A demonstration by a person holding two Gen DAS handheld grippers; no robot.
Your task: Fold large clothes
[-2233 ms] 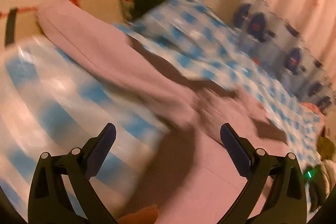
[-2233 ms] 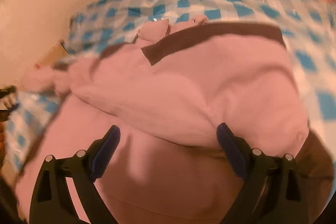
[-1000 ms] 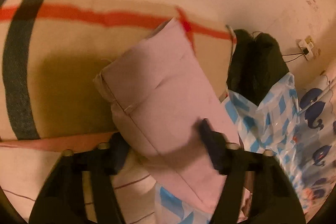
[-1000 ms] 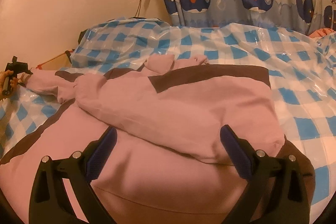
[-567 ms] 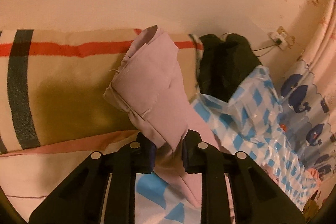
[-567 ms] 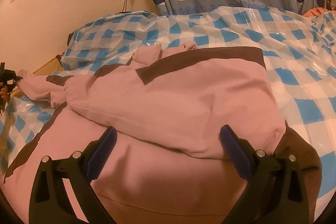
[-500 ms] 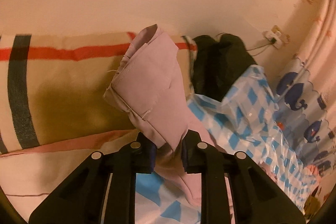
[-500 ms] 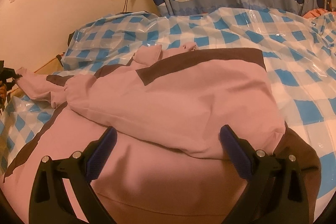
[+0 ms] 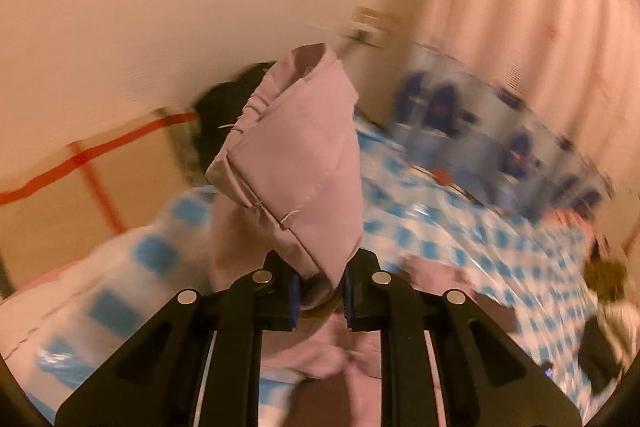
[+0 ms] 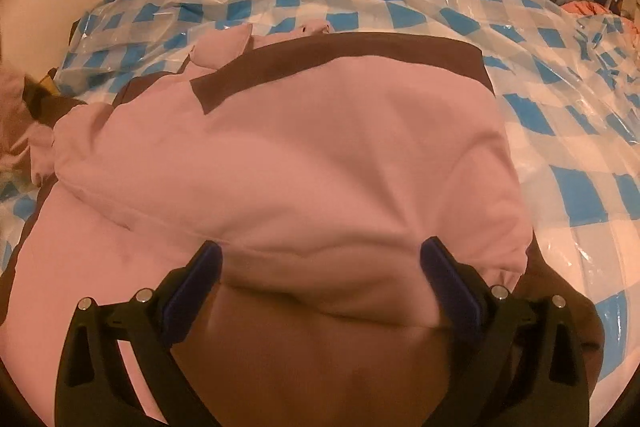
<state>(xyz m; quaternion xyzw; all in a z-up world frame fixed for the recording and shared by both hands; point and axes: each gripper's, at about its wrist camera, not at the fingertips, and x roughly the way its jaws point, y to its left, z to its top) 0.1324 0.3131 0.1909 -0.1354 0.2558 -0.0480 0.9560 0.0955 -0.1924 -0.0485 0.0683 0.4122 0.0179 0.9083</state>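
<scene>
Left gripper (image 9: 320, 293) clamped on the pink garment's (image 10: 304, 155) hem; right gripper (image 10: 320, 267) spread wide over its folded body

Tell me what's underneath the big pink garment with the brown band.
The pink garment with the brown band lies on a blue-and-white checked plastic sheet, which shows all around it. What the sheet covers cannot be seen.
</scene>
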